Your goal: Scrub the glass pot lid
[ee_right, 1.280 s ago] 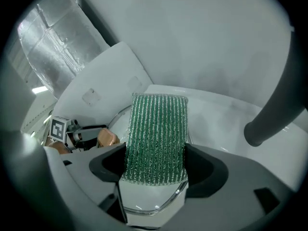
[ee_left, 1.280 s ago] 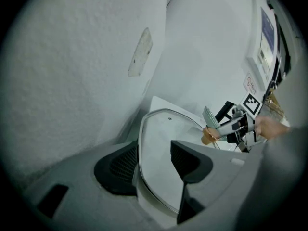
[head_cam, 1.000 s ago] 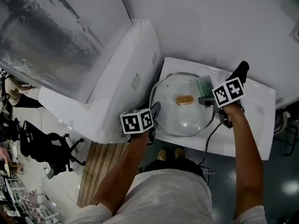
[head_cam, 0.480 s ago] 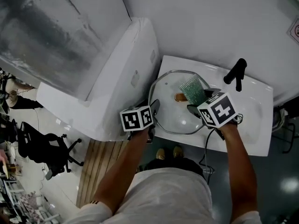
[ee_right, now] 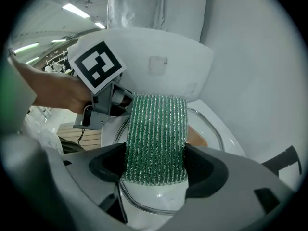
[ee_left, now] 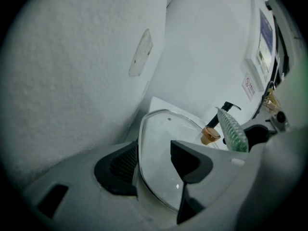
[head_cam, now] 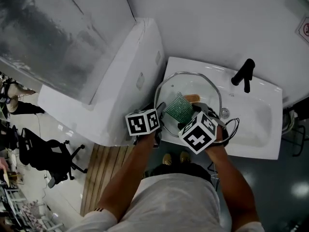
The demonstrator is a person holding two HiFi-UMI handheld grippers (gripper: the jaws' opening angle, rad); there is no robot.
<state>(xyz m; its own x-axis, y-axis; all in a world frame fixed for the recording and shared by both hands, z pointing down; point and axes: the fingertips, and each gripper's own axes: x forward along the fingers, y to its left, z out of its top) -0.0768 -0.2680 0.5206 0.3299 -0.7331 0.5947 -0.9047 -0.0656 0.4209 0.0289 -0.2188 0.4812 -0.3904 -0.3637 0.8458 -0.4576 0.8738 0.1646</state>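
Observation:
The round glass pot lid [head_cam: 205,88] with its tan knob [head_cam: 193,98] rests tilted over the white sink [head_cam: 256,129]. My left gripper [head_cam: 160,114] is shut on the lid's near-left rim; in the left gripper view the lid [ee_left: 159,134] stands on edge between the jaws of that gripper [ee_left: 153,165]. My right gripper [head_cam: 191,116] is shut on a green scrub pad [head_cam: 179,107], which lies on the lid's left half. In the right gripper view the pad [ee_right: 156,134] fills the gap of the gripper [ee_right: 156,166], with the glass [ee_right: 154,198] below it.
A black faucet [head_cam: 244,74] stands at the sink's back right. A large white appliance [head_cam: 120,76] borders the sink on the left. White wall rises behind. A cable [head_cam: 231,127] loops over the sink's front. In the right gripper view the left gripper's marker cube [ee_right: 98,66] is close.
My right gripper has carried the green pad across the lid, from its far right side over the knob to the near left side. The left gripper has held the rim still.

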